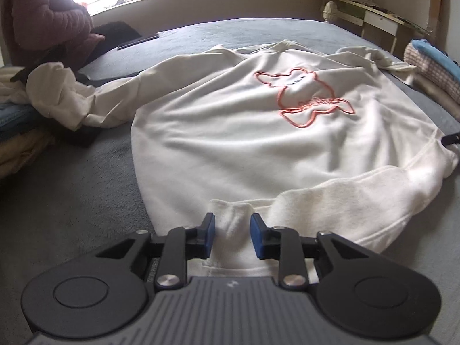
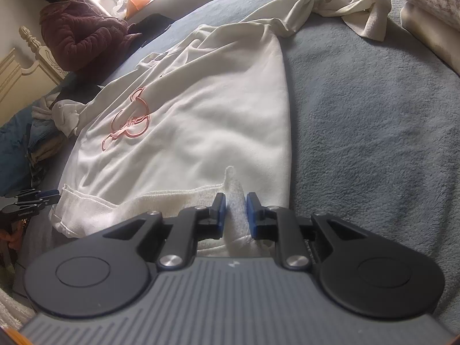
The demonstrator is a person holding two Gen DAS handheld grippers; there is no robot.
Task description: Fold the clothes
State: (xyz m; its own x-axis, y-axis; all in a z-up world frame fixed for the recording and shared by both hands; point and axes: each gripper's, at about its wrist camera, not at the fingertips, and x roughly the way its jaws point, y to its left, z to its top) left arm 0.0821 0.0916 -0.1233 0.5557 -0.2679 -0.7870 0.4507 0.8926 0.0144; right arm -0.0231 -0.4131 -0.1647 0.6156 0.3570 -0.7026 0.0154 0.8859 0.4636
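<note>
A white sweatshirt (image 1: 230,132) with a pink bear outline (image 1: 304,97) lies spread front-up on the grey bed cover (image 1: 72,189). Its ribbed hem faces me. My left gripper (image 1: 232,221) has a bunched fold of the hem's left part filling the gap between its blue pads. In the right wrist view my right gripper (image 2: 233,201) is shut on a pinched ridge of the hem (image 2: 237,201) near the sweatshirt's (image 2: 201,115) right corner. The left gripper (image 2: 40,197) also shows there at the hem's other end. One sleeve (image 2: 345,3) trails off crumpled at the far right.
A person in a maroon padded jacket (image 1: 43,20) sits at the bed's far left, beside a dark garment (image 1: 115,33). Loose white clothes (image 1: 57,95) and a stacked pile (image 1: 20,132) lie at the left. A folded stack (image 1: 434,66) sits at the right, and a cream desk (image 1: 379,20) stands behind it.
</note>
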